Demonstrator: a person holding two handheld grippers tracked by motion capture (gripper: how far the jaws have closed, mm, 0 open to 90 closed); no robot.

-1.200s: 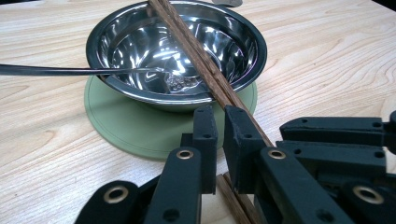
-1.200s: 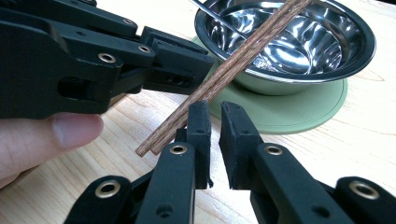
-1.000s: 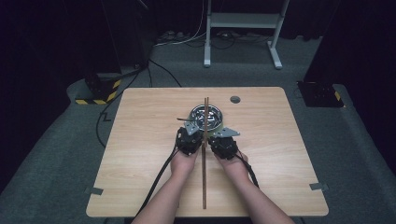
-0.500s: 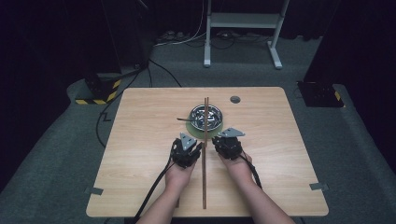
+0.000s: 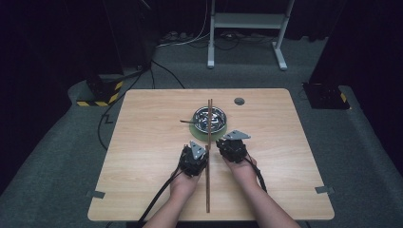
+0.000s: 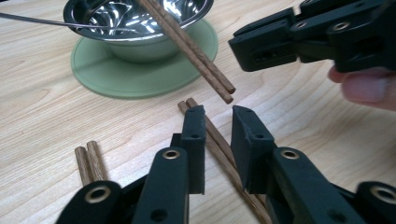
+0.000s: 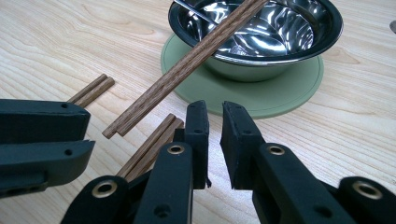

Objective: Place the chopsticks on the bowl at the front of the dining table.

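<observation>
Both grippers, left (image 5: 195, 153) and right (image 5: 227, 145), stand slightly apart, holding nothing. Center left jaws squarely over the near chopsticks (image 6: 219, 140) before closing; bowl (image 5: 209, 118) pair rests ahead.

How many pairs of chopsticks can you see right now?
3: one pair across the bowl, a second pair beside the right tongs, a third pair by the left tongs. Others may be hidden.

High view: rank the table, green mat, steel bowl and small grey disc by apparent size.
1. Table
2. Green mat
3. Steel bowl, slightly smaller than the mat beneath it
4. Small grey disc
</observation>
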